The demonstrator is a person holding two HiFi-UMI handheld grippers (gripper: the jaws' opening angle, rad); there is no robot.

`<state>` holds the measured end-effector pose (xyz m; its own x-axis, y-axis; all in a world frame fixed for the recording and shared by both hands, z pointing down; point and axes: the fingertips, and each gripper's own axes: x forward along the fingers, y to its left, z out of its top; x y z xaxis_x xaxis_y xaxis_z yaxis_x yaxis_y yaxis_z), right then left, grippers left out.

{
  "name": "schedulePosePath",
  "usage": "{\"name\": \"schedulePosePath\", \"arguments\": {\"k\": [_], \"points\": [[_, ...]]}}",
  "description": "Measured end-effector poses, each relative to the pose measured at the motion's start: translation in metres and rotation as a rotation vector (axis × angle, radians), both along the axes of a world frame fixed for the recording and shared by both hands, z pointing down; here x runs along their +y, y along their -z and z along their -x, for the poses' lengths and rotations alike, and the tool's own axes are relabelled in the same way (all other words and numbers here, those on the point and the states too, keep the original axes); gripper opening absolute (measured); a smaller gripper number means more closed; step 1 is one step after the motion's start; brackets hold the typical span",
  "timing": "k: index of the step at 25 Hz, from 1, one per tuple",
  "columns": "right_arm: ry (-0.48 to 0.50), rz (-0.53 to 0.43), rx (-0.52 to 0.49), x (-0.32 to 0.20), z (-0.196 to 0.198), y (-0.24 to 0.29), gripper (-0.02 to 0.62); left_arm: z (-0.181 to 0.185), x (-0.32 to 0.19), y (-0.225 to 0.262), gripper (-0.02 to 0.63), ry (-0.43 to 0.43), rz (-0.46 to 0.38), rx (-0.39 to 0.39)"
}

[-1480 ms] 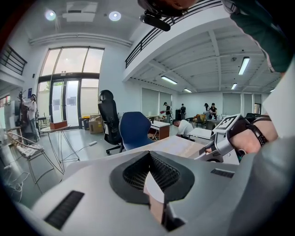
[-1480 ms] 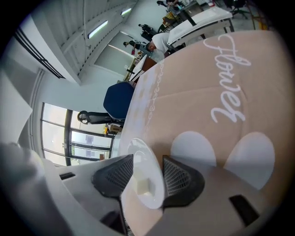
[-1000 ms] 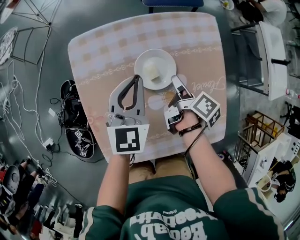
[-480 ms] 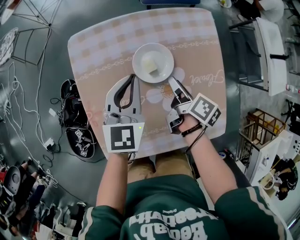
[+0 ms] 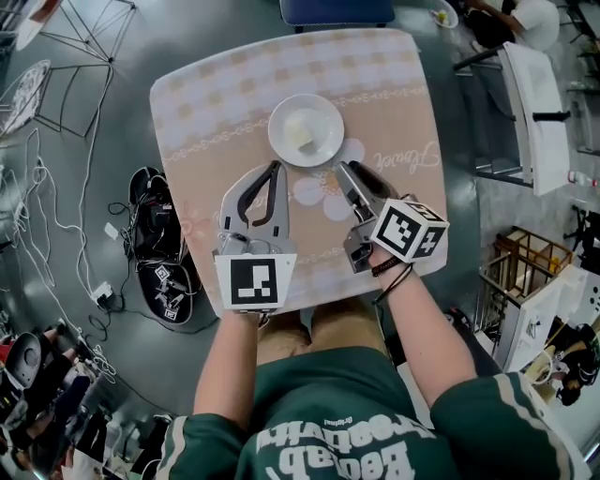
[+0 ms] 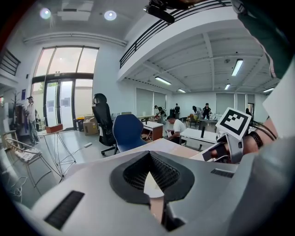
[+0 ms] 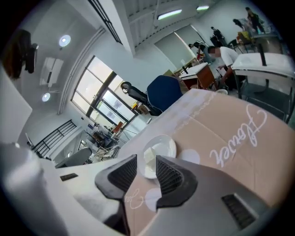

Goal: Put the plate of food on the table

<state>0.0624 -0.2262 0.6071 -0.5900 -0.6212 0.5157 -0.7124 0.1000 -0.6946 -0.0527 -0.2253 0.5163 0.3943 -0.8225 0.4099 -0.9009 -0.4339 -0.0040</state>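
A blue chair stands at the top. White cables curl on the grey floor beside black gear.

glossy white plate; matt printed cloth-like covering on table; smooth grey plastic left gripper and right gripper.

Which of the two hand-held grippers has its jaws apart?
The right gripper: its jaws stand apart with nothing held between them, though they have just been closing. The left gripper's jaws meet at the tips.
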Motion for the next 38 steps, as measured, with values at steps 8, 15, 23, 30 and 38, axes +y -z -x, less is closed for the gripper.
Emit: {"name": "schedulePosePath", "arguments": {"k": [8, 15, 23, 30, 38], "points": [[0.180, -0.155, 0.188, 0.015, 0.006, 0.044, 0.108, -0.010, 0.013, 0.045, 0.009, -0.060, -0.032, 0.030], [0.249, -0.266, 0.296, 0.022, 0.004, 0.092, 0.085, -0.007, 0.030, 0.075, 0.009, -0.087, -0.010, 0.063], [0.291, -0.402, 0.353, 0.037, 0.013, 0.153, 0.021, -0.007, 0.047, 0.108, 0.009, -0.137, -0.020, 0.050], [0.357, -0.585, 0.377, 0.059, 0.030, 0.223, 0.015, -0.004, 0.066, 0.138, 0.009, -0.149, -0.049, 0.077], [0.369, -0.671, 0.357, 0.073, 0.035, 0.268, 0.015, -0.001, 0.092, 0.169, 0.009, -0.178, -0.066, 0.088]]}}
